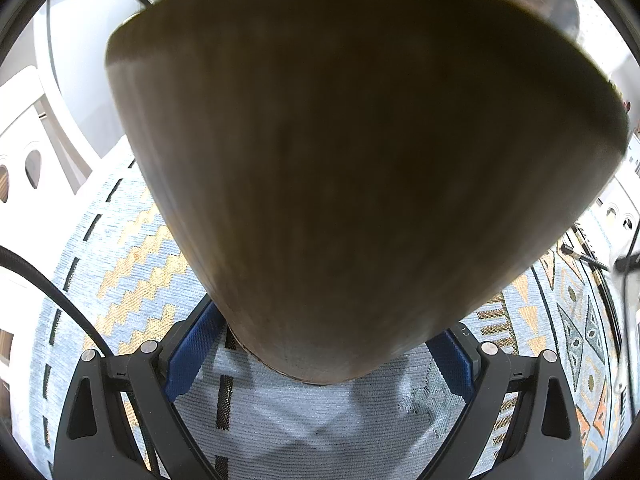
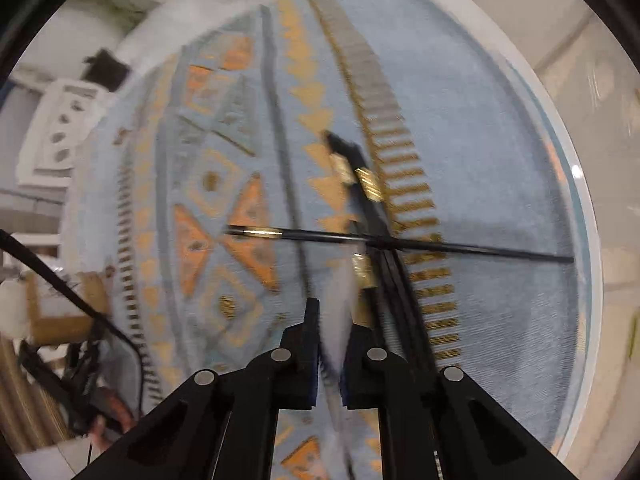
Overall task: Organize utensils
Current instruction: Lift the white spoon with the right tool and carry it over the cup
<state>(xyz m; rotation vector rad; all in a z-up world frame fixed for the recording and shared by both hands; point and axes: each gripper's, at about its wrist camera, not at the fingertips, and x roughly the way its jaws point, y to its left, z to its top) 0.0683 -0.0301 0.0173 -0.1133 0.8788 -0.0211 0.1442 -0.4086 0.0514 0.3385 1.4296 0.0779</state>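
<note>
Left tongs [image 1: 320, 360]: closed on the base of a brown wooden holder [image 1: 360, 152], pads on both sides; holder is lifted and tilted, filling the left wrist view.
Right tongs [image 2: 329, 360]: nearly shut on a pale blurred shaft [image 2: 340, 300]; what it is cannot be told, and contact is hidden by blur.
Chopsticks [image 2: 360, 176]: black with gold bands, still scattered and crossed on the patterned cloth [image 2: 500, 160], from centre out to 3 o'clock in the right wrist view.
Surface [image 2: 596, 320]: round, white-rimmed, covered by the cloth.
Progress: judged early; holder's inside not visible, nothing seen placed in it.
Left to do: loose chopsticks to be gathered into the holder.
Writing: none legible.
</note>
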